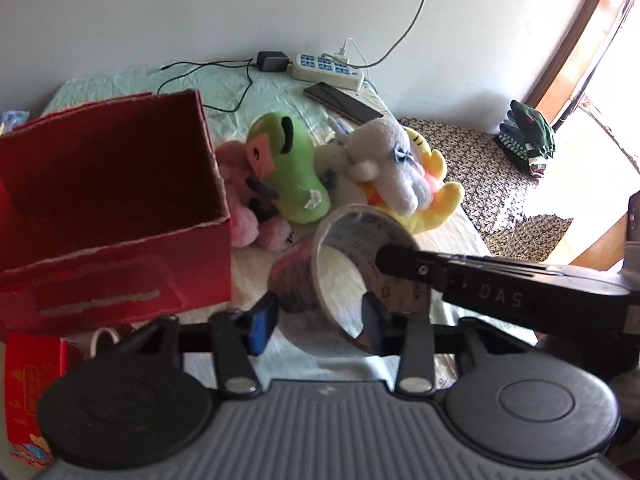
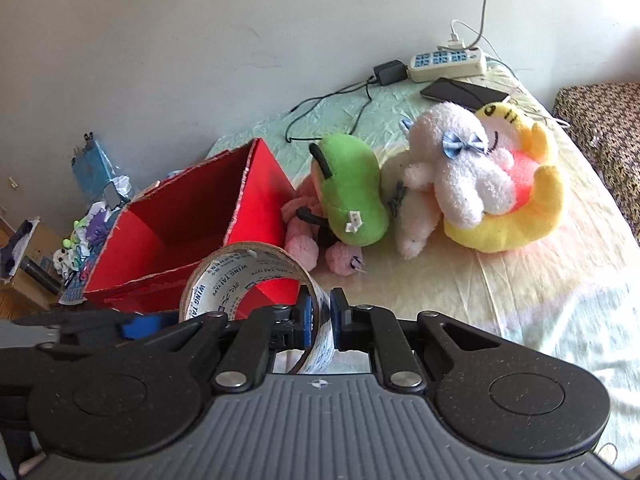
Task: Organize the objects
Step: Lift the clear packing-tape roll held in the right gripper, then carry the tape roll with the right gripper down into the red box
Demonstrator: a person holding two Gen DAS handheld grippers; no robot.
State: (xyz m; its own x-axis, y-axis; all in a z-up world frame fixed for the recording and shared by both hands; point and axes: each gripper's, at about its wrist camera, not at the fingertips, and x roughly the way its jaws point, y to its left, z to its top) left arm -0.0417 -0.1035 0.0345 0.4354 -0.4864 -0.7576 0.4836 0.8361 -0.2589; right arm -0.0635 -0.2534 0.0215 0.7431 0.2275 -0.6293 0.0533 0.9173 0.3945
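Note:
A roll of clear packing tape (image 2: 248, 280) is pinched by its wall in my right gripper (image 2: 322, 320), held above the bed beside the open red box (image 2: 192, 224). In the left wrist view the same roll (image 1: 340, 272) sits between my left gripper's blue-padded fingers (image 1: 262, 322), which stand wide around it; my left gripper (image 1: 316, 324) is open. The right gripper's arm (image 1: 500, 284) reaches in from the right. A green plush (image 1: 290, 172), a pink plush (image 1: 244, 200), a white plush (image 1: 384, 164) and a yellow plush (image 1: 436, 196) lie in a pile right of the red box (image 1: 112, 208).
A power strip (image 1: 326, 68), black adapter (image 1: 272, 60), cables and a dark phone (image 1: 342, 102) lie at the bed's far edge by the wall. A patterned seat (image 1: 480, 160) stands right of the bed. Floor clutter (image 2: 80, 240) lies left of the box.

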